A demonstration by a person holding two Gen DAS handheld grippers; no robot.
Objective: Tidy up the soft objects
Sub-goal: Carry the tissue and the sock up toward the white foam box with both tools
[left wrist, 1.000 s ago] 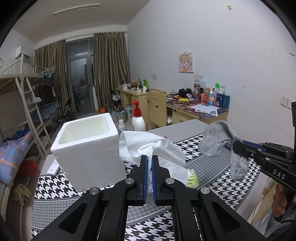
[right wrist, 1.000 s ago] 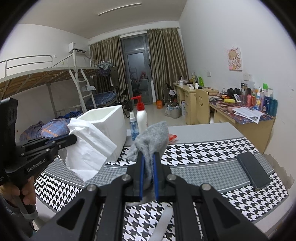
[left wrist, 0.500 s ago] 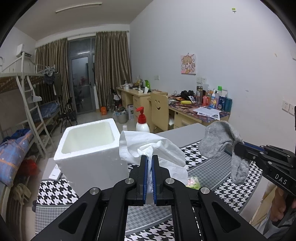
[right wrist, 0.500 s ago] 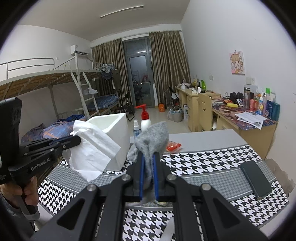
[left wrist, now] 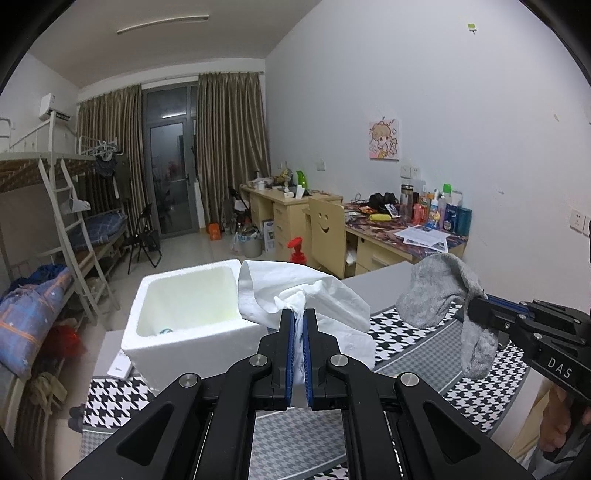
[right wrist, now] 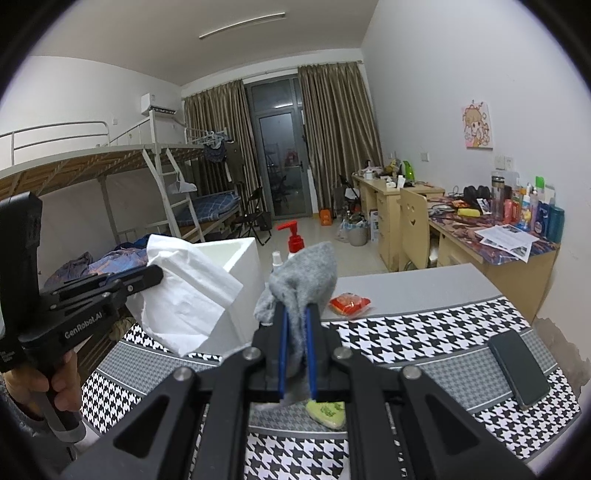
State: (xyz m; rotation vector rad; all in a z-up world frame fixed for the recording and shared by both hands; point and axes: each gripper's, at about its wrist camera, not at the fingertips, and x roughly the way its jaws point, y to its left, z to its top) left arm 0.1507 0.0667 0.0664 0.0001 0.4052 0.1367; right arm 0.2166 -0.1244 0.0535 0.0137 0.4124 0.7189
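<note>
Both tongs (left wrist: 299,321) (right wrist: 295,314) pinch cloths: tissue (left wrist: 325,295), seemingly sock (right wrist: 306,269).

We find even, moderately bright light from the long white ceiling tube lamp (left wrist: 162,25); fisheye edges curve into dark vignetted corners.

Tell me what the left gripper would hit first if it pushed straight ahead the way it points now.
Probably the white foam box. The left gripper, shut on the white tissue, aims just past the box's right wall, so it may clip that corner; depth is hard to judge.
</note>
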